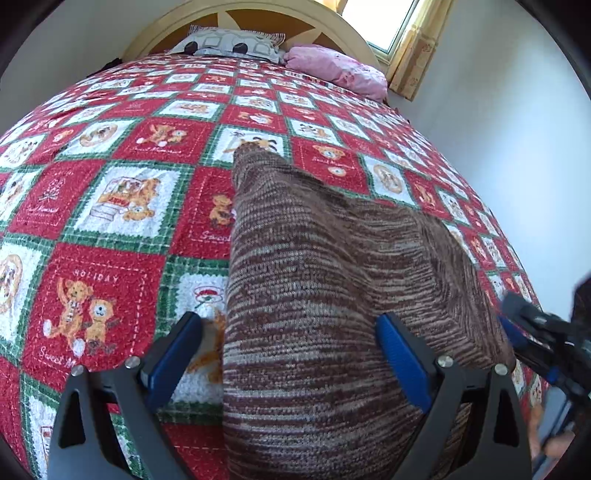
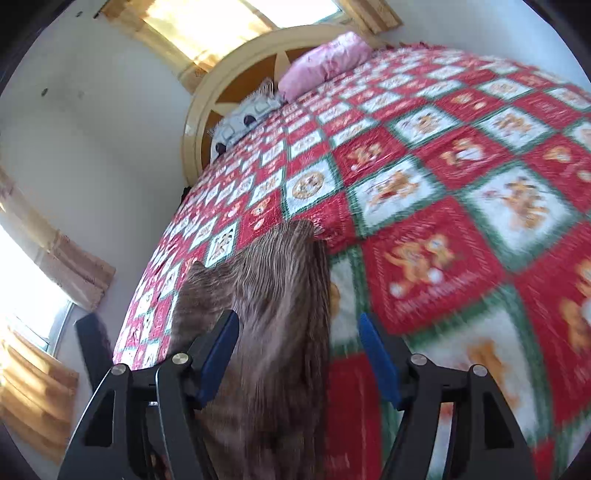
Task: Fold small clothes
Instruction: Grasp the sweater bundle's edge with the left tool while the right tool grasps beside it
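Note:
A brown and beige striped knit garment (image 1: 325,295) lies on the bed, stretching away from me. My left gripper (image 1: 290,354) is open, its blue pads (image 1: 173,354) spread wide over the garment's near left edge. The other gripper (image 1: 535,325) shows at the right edge of the left wrist view, beside the garment's right side. In the right wrist view, which is motion-blurred, the same garment (image 2: 273,317) lies between and below my right gripper (image 2: 299,354), which is open with nothing in it.
A red, white and green teddy-bear patchwork blanket (image 1: 110,206) covers the bed. A patterned pillow (image 1: 229,44) and a pink pillow (image 1: 332,68) lie at the round headboard (image 2: 236,66). Walls and curtained windows (image 2: 207,22) surround the bed.

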A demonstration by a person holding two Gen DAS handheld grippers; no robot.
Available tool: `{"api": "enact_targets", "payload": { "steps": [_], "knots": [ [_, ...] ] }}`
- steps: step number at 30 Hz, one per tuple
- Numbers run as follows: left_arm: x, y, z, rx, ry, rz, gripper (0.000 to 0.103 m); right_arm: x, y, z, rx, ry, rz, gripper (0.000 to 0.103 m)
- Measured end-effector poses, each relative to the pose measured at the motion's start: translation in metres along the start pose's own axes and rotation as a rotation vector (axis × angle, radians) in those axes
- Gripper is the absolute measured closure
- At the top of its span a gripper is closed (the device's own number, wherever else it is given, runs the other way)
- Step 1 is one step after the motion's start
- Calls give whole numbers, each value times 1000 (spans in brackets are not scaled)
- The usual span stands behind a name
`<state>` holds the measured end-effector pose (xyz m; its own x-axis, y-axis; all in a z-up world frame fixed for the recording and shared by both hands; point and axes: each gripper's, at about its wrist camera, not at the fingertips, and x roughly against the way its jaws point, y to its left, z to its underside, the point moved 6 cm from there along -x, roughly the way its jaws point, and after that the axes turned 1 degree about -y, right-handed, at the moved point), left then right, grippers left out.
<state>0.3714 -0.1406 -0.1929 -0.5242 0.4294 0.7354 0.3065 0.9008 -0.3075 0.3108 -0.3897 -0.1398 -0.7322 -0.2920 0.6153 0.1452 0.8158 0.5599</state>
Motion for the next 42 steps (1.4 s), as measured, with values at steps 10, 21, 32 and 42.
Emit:
{"api": "enact_targets", "payload": {
  "steps": [10, 21, 32, 42],
  "knots": [
    [-4, -3, 0, -26, -13, -46, 6, -47, 22, 11, 245, 84, 148, 39],
    [-2, -9, 1, -55, -33, -32, 31, -53, 31, 15, 287, 100, 123, 63],
    [4, -20, 2, -126, -73, -75, 55, -51, 45, 20, 367, 68, 173, 72],
    [33, -16, 9, -106, -79, -61, 76, -21, 73, 28, 413, -1, 201, 77]
  ]
}}
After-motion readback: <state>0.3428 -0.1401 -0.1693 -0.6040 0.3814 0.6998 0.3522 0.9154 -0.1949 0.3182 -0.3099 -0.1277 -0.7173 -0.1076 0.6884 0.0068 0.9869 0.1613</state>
